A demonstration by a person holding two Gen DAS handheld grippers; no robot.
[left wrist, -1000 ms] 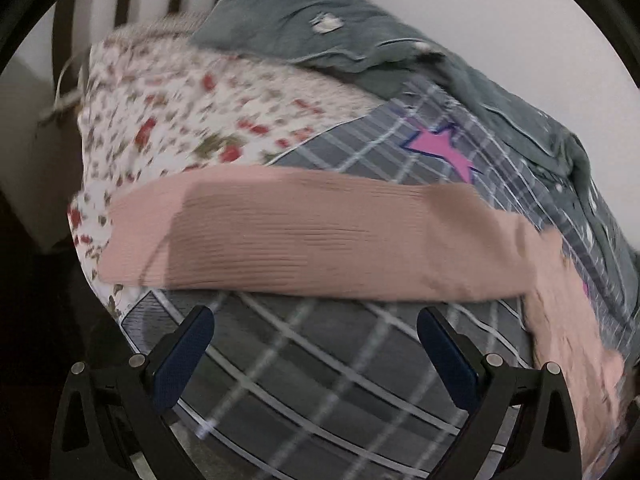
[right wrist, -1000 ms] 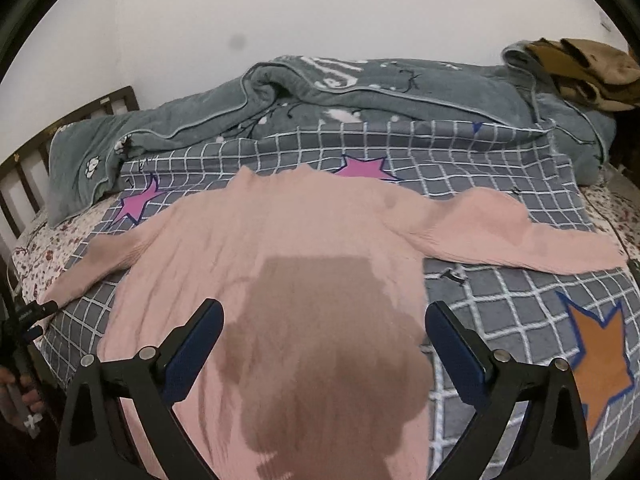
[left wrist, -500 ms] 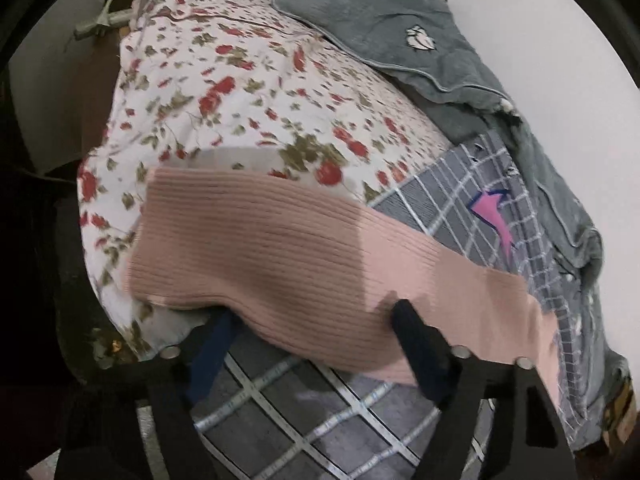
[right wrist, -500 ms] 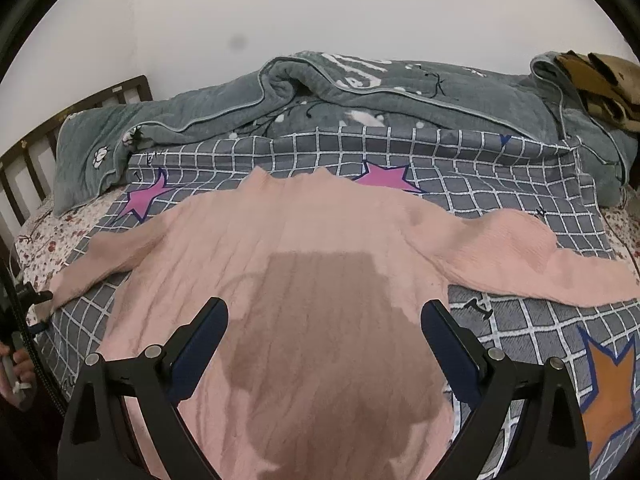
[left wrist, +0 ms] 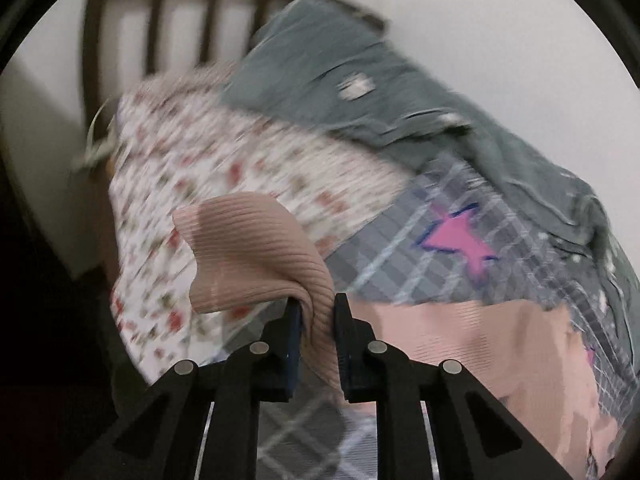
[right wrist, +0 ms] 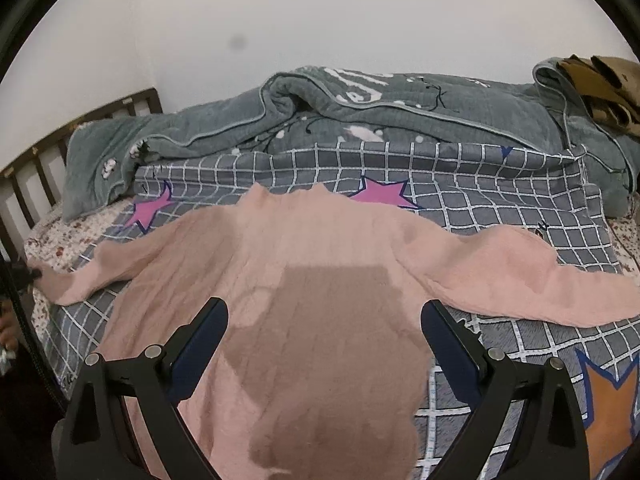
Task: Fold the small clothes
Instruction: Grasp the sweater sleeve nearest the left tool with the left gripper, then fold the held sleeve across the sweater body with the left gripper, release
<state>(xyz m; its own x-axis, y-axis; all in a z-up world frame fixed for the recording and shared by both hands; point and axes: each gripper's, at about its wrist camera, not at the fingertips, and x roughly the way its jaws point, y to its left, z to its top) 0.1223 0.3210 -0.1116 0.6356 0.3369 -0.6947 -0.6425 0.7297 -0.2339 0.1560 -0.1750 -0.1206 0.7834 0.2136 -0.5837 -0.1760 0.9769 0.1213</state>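
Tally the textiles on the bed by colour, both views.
Pink sweater: 1, sleeve cuff pinched in the left tool
Grey-green quilt: 1
Grey checked cover: 1
Floral sheet: 1
Brown cloth: 1
Total: 5

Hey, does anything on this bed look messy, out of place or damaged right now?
No damage or spill shows. The grey-green quilted blanket lies rumpled along the wall, with brown cloth heaped on its far end. The pink ribbed knit sweater lies flat; the dark patch on it looks like shadow. The left gripper pinches one sleeve.
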